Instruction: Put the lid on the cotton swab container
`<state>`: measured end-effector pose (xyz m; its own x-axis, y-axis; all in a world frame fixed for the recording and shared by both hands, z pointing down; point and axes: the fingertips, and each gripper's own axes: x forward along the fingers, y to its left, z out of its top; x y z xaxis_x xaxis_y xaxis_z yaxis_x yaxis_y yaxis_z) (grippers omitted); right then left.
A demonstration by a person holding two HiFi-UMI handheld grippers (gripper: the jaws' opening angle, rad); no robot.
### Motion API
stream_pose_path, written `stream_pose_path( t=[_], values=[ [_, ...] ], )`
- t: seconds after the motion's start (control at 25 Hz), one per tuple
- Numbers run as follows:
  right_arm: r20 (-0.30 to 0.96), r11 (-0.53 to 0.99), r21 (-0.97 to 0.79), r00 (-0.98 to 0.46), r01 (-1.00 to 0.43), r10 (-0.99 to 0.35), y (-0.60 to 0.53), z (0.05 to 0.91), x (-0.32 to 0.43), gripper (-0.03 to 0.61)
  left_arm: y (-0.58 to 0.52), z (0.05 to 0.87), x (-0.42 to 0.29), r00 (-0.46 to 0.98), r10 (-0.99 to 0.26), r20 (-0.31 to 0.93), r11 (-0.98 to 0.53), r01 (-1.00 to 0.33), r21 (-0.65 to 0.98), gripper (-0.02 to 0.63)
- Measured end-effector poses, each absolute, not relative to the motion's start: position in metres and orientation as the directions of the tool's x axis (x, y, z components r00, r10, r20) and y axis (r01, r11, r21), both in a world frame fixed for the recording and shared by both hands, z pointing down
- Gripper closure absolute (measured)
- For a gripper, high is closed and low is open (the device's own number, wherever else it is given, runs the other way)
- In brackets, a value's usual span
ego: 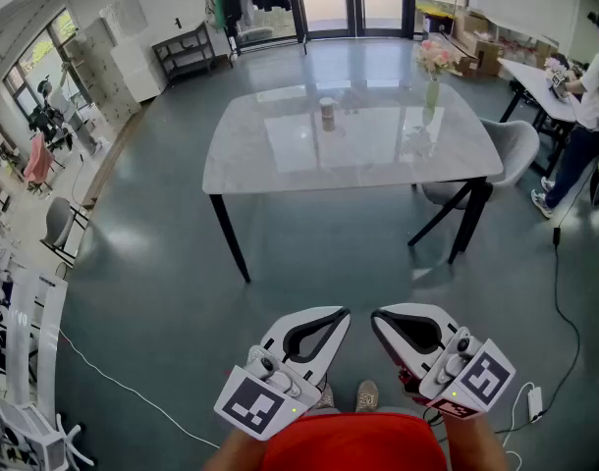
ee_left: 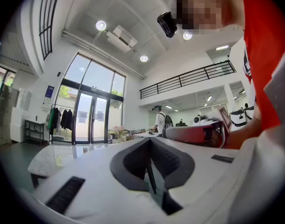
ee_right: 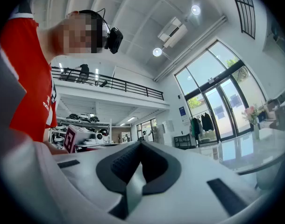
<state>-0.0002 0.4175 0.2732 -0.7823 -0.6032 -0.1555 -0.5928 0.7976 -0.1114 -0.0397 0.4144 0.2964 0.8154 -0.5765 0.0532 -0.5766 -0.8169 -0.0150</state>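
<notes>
While the person is standing well back from the table [ego: 280,170], both tools are being carried low and close to the body, which is reading as an approach posture and not a working one. Item, left gripper [ego: 341,314]: its jaws are lying pressed together with nothing between them, and its tips are pointing forward. Item, right gripper [ego: 376,317]: its jaws are likewise sitting closed and empty, and it is riding just beside the left, so neither tool is yet committed to a grasp. Item, floor [ego: 162,292]: a bare stretch is lying between the grippers and the table, and a cable [ego: 567,292] is trailing along it at the right. Item, table: it is carrying the few things in play. Item, container [ego: 328,113]: a small upright cylinder is standing near the tabletop's middle, well apart from both grippers; whether a lid is lying beside it is too small to tell. Item, vase [ego: 432,91]: it is holding flowers toward the right end, clear of the container. Item, chair [ego: 520,145]: it is sitting tucked at the right corner. By this judgement the task is only beginning, as the person needs to step in before either gripper is opening.
</notes>
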Motion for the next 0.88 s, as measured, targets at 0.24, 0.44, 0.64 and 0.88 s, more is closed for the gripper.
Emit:
stream_pose_path(
  t=[0.24,0.44,0.64,0.88],
  values=[
    [-0.153,0.797,-0.111,-0.783,-0.593,-0.603,0.418,0.266,0.0,0.571,0.415,0.29,-0.039,0.818,-0.572,0.055,-0.82,-0.572,-0.013,0.597],
    [-0.157,0.798,-0.114,-0.783,-0.591,-0.602,0.414,0.268,0.001,0.569,0.411,0.291,-0.037,0.819,-0.571,0.059,-0.821,-0.571,-0.013,0.597],
    [-0.192,0.805,-0.15,-0.782,-0.574,-0.593,0.41,0.265,0.013,0.569,0.406,0.291,-0.035,0.806,-0.588,0.061,-0.808,-0.589,-0.007,0.597],
    [-0.201,0.809,-0.142,-0.784,-0.57,-0.587,0.403,0.263,0.037,0.568,0.395,0.285,-0.033,0.775,-0.63,0.05,-0.777,-0.629,-0.029,0.597]
  ],
)
